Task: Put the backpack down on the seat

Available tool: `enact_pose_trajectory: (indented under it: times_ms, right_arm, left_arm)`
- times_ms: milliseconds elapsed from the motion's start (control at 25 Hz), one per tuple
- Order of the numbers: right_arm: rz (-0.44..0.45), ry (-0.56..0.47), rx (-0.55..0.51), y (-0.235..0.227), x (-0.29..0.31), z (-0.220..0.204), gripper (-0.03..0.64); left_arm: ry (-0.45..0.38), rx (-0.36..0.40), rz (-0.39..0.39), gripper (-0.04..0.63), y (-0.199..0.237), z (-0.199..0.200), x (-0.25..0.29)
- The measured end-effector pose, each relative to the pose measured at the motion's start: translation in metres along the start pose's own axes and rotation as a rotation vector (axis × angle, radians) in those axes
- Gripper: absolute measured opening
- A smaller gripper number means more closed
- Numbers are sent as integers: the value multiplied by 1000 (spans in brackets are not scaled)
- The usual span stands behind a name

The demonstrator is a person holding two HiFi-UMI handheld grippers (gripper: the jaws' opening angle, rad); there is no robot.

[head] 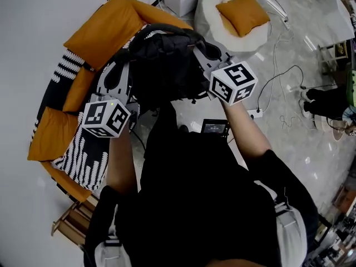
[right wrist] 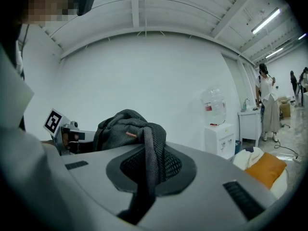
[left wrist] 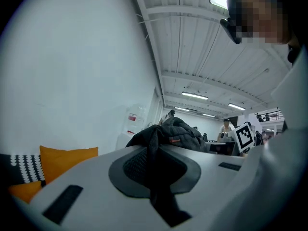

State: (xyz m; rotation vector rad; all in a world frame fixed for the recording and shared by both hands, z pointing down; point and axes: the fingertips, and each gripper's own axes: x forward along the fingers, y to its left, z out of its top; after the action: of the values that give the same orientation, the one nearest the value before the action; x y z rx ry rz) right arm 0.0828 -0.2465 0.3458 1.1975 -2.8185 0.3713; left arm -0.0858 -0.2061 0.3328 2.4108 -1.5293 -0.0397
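Observation:
A black backpack hangs in the air between my two grippers, above the curved orange sofa. My left gripper is shut on a mesh shoulder strap, with the bag's bulk rising just past the jaws. My right gripper is shut on the other mesh strap, and the bag bulges behind it. The gripper views point about level. The fingertips are hidden under the fabric in the head view.
Black-and-white patterned cushions and orange cushions lie on the sofa by a white wall. A white beanbag with an orange pillow stands at the back. Cables and a power strip lie on the floor. A water dispenser and a standing person are farther off.

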Motion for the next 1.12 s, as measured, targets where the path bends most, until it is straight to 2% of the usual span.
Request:
enact_pose_trajectory:
  times_ms: [600, 880, 1120]
  right_arm:
    - [33, 75, 34, -64, 148, 0, 43]
    - [44, 115, 65, -91, 213, -12, 43]
    - [54, 154, 93, -112, 266, -30, 43]
  left_arm:
    - [48, -34, 21, 43, 116, 12, 109]
    - [80, -55, 24, 43, 170, 6, 154]
    - [124, -51, 77, 43, 215, -10, 188]
